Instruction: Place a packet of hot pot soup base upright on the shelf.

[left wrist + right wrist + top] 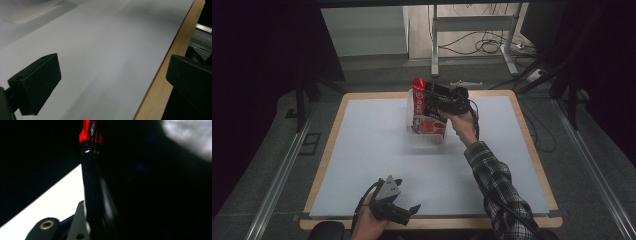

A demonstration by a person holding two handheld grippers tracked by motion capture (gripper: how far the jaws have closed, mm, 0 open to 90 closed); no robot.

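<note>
On the far middle of the white mat [377, 165] stands a clear plastic bin [412, 127], and a red-and-white snack bag [424, 112] sits upright in it, its red top above the bin's rim. The right gripper [432, 100] reaches in from the side of the bag nearer the mat's right edge, its jaws nearly together on the bag's upper part; in the right gripper view the red bag edge [87, 132] stands pressed right against the dark jaw. The left gripper [404, 211] rests at the mat's near edge, well apart from the bin, jaws spread wide with nothing between them over the bare mat [105, 50].
</note>
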